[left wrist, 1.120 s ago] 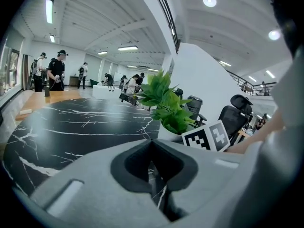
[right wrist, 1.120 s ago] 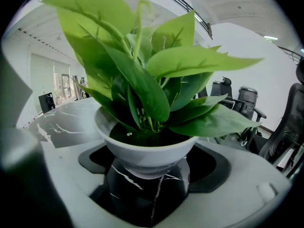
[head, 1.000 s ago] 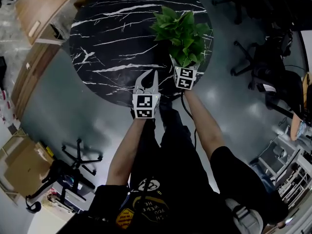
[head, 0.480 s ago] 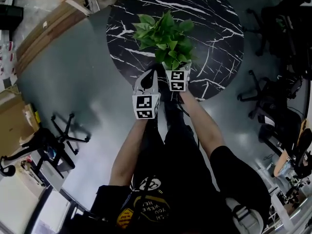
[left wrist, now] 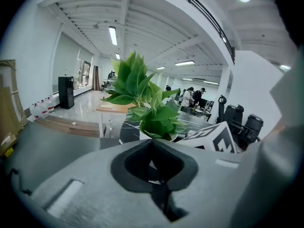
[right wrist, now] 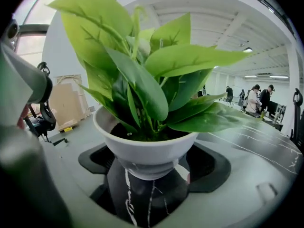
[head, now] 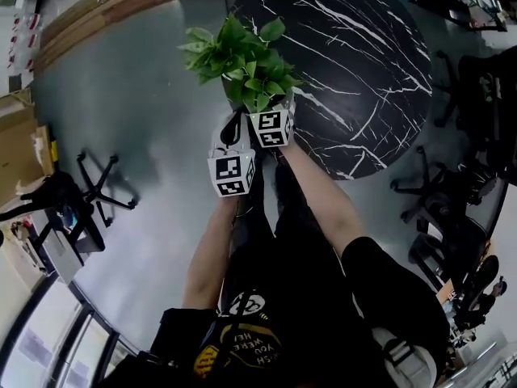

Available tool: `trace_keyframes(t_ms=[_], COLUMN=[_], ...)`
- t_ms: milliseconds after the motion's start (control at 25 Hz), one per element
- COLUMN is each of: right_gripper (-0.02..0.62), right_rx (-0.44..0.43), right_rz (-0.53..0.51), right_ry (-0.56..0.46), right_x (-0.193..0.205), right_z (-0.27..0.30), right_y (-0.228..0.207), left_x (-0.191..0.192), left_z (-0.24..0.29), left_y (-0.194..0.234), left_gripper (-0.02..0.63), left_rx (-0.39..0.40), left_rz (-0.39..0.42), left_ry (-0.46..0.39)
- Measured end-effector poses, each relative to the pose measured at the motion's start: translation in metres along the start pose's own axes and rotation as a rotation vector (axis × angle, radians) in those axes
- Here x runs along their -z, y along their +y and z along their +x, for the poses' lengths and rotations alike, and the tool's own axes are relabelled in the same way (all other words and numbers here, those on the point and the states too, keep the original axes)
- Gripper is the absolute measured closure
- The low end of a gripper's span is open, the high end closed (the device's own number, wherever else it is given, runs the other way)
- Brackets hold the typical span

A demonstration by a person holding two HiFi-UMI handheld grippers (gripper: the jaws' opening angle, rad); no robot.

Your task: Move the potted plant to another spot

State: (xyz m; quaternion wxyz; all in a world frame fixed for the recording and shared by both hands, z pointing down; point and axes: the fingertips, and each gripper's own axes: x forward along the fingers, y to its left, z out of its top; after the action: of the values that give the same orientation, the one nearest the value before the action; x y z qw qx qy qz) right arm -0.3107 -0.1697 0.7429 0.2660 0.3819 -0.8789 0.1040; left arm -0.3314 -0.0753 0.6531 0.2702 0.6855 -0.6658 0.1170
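Observation:
The potted plant (head: 241,61), green leaves in a white pot (right wrist: 146,148), hangs in the air at the left edge of the round black marble table (head: 363,47). My right gripper (right wrist: 148,177) is shut on the pot's lower part, one jaw on each side. In the head view its marker cube (head: 271,128) shows just below the leaves, which hide the jaws. My left gripper (head: 235,129) is beside it on the left, shut and holding nothing; its closed jaws (left wrist: 153,148) point toward the plant (left wrist: 145,101).
Grey floor lies to the left, with an office-chair base (head: 98,183), cardboard boxes (head: 18,132) and a wooden platform (head: 105,6). Dark office chairs (head: 472,83) stand right of the table. People (right wrist: 254,101) are far off in the room.
The right gripper has carried the plant leftward along the table's near side, from its right part to its left edge. The left gripper went along beside it, still shut.

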Motion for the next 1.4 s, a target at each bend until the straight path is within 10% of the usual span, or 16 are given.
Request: trace_keyframes(t_ms=[640, 1400], right_gripper=[0.12, 0.121], right_rx=[0.047, 0.556], right_rz=[0.019, 0.368], right_ry=[0.024, 0.057], right_x=[0.022, 0.188], right_z=[-0.027, -0.257], right_y=[-0.054, -0.327], left_x=[0.006, 0.045], left_z=[0.019, 0.063], left_y=[-0.033, -0.273], left_gripper=[0.601, 0.601], left_rx=[0.046, 0.405], left_rz=[0.019, 0.207], left_ry=[0.03, 0.133])
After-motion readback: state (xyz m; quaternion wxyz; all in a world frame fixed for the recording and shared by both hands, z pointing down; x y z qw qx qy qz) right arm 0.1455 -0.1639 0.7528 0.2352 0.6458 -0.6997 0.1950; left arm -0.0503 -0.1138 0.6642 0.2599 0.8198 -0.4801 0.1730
